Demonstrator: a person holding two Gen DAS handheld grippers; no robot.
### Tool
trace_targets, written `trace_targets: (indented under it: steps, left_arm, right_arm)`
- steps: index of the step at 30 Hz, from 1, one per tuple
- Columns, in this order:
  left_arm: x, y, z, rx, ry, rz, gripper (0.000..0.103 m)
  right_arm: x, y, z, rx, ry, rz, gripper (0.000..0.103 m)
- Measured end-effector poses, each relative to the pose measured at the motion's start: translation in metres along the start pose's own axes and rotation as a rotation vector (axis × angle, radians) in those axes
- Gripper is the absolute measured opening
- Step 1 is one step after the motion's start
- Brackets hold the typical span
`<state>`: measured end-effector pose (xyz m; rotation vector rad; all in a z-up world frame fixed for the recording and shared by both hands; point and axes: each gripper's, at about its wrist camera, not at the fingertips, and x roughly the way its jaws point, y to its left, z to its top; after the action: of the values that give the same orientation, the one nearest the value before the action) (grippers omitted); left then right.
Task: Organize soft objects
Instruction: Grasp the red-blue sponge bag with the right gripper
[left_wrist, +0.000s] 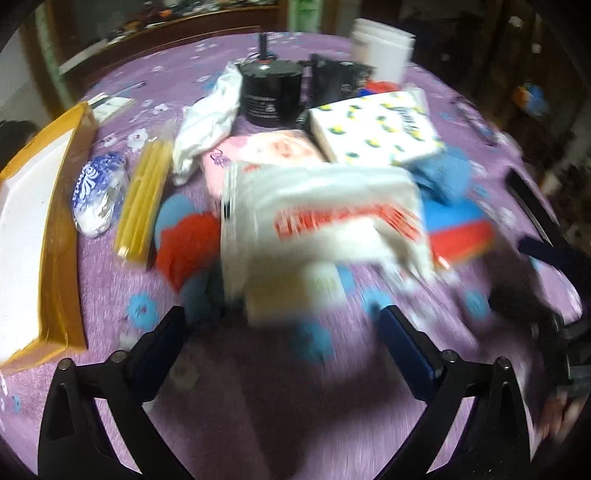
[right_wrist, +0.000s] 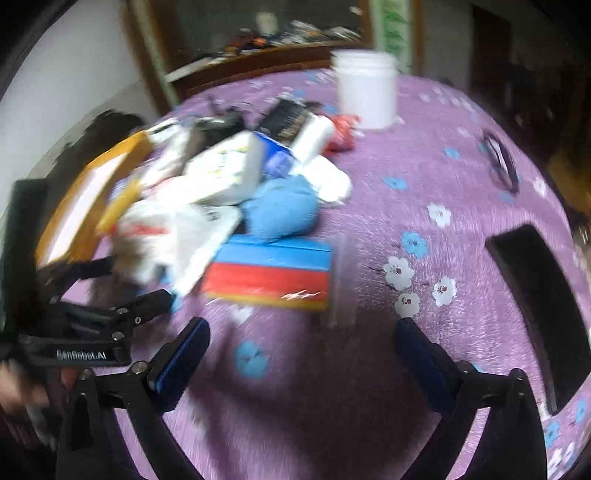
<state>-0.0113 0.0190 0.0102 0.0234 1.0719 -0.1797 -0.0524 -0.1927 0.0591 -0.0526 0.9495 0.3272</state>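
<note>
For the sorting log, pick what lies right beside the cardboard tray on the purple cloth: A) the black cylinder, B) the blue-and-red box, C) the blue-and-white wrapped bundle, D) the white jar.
C: in the left wrist view the blue-and-white wrapped bundle lies next to the wall of the cardboard tray, while the other three sit farther off.

Both wrist cameras look down and forward over the purple tablecloth (left_wrist: 258, 406), close in; the left faces the pile head-on, the right from its right, sharing the white jar (right_wrist: 365, 88)
</note>
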Motion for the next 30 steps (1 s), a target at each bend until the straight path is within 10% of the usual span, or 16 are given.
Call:
trace_targets:
  steps: [4,15,23,30]
  left_arm:
    - [-0.028,0.019,-0.019,0.021,-0.035,-0.129,0.101]
    - [-0.05,0.04,-0.034,-0.005,-0.127,-0.172,0.086]
    - [-0.053,0.05,-0.032,0.0,-0.133,-0.191,0.086]
    - [-0.051,0.049,-0.03,-0.006,-0.133,-0.196,0.086]
  right_arm:
    - [-0.018,0.014,-0.004,-0.124,-0.01,0.049,0.074]
    - [0.045,0.004,0.066,-0.201,0.095,0.155,0.076]
    - [0.047,0.04,0.031,-0.301,0.219,0.411,0.077]
    - [0.054,0.069,0.021,-0.359,0.211,0.247,0.076]
